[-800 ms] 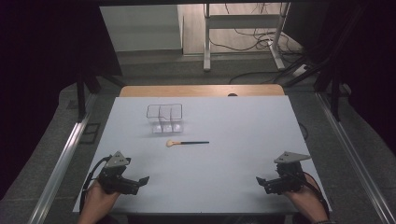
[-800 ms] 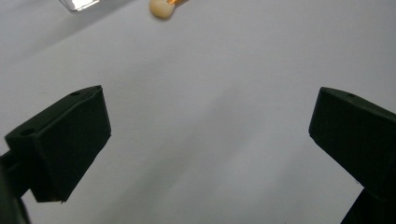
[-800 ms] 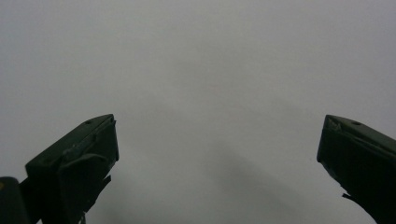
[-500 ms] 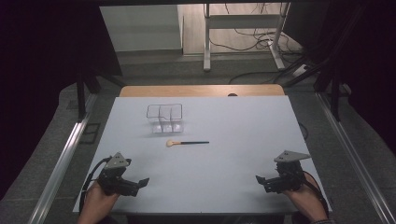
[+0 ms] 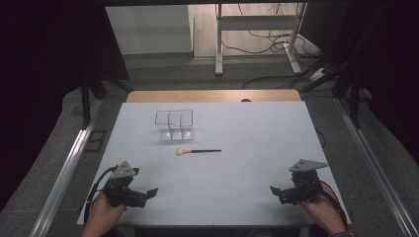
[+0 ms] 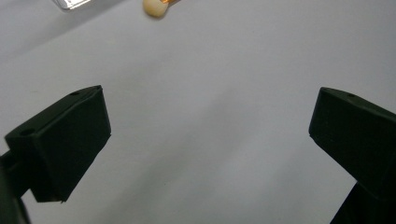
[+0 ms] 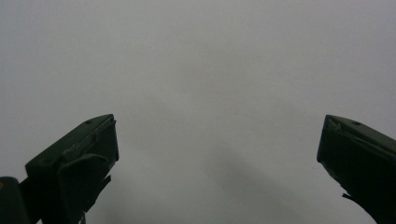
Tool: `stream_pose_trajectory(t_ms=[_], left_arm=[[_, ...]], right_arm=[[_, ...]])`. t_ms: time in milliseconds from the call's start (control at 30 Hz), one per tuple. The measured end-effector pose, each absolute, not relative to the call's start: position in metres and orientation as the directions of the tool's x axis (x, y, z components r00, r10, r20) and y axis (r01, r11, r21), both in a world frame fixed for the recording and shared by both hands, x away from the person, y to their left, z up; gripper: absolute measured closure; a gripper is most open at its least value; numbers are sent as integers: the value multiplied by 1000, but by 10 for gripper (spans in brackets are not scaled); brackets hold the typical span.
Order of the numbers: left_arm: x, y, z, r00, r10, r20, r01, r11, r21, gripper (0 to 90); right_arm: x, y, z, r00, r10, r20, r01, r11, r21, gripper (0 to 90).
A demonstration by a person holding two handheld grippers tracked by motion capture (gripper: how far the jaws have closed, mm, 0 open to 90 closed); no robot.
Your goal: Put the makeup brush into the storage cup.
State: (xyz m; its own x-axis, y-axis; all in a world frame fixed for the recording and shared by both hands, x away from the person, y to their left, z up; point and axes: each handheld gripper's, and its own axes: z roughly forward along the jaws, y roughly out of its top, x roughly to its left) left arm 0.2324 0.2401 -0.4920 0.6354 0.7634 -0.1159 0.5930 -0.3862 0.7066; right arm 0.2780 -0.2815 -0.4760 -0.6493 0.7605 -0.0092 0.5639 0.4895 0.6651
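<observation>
Mid-table, brush (image 5: 197, 151) lies just beside clear organizer (image 5: 174, 125), untouched; left gripper (image 5: 146, 193) & right gripper (image 5: 276, 191) wide open, empty; nothing done yet.

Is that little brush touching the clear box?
Apart. The high view shows a strip of bare table between the brush and the clear box.

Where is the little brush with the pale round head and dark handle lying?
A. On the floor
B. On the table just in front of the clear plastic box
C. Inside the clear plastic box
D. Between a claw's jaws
B: the brush with the pale round head and dark handle lies flat on the white table, just nearer the person than the clear plastic box.
</observation>
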Motion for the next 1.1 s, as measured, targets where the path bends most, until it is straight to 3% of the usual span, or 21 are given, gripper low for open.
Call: stream_pose_trajectory(t_ms=[1100], left_arm=[[269,229,-489,596,794,-123,638,-375,673,0]], right_arm=[[281,-282,-476,-649,761,-19,565,497,659,0]])
